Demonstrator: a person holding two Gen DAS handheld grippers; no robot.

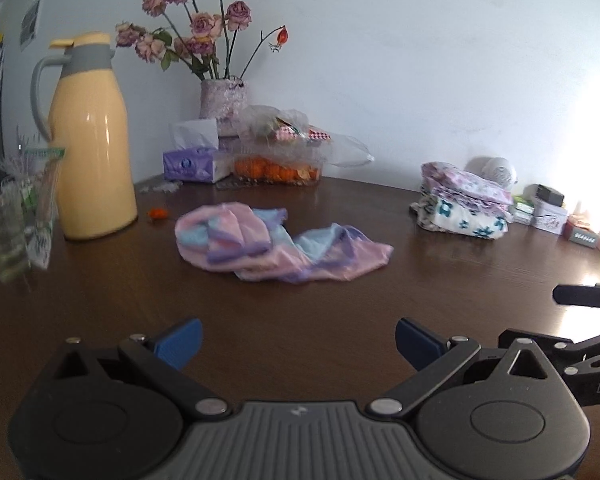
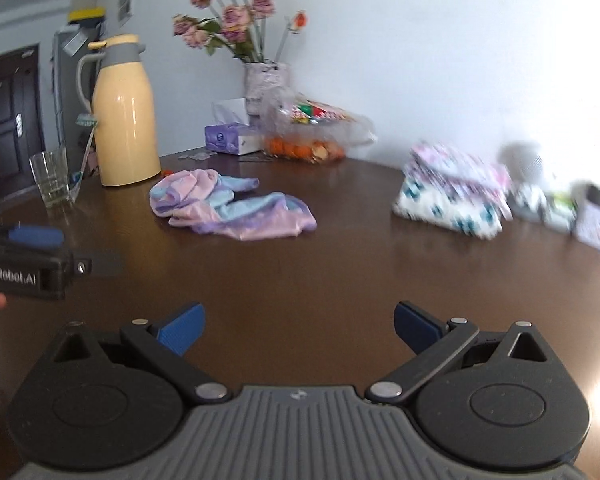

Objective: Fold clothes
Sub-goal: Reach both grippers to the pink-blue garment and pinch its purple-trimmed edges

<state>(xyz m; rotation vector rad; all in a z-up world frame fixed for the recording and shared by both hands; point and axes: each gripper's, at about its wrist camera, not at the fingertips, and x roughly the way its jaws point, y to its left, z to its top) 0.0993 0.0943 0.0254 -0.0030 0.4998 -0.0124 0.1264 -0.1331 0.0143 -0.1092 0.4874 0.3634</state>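
Observation:
A crumpled pink, blue and purple garment (image 1: 276,244) (image 2: 228,206) lies on the dark wooden table (image 1: 300,312) (image 2: 340,272), ahead of both grippers. A stack of folded patterned clothes (image 1: 464,204) (image 2: 452,194) sits at the far right. My left gripper (image 1: 298,340) is open, blue pads wide apart, nothing between them, well short of the garment. My right gripper (image 2: 299,326) is open too and holds nothing. The left gripper's body shows at the left edge of the right wrist view, the right gripper's arm at the right edge of the left wrist view.
A yellow thermos jug (image 1: 92,148) (image 2: 126,116) and a glass (image 2: 54,178) stand left. At the back are a vase of dried roses (image 1: 222,100), a tissue box (image 1: 192,162) and a bag of oranges (image 1: 280,168). Small boxes (image 1: 548,210) sit far right.

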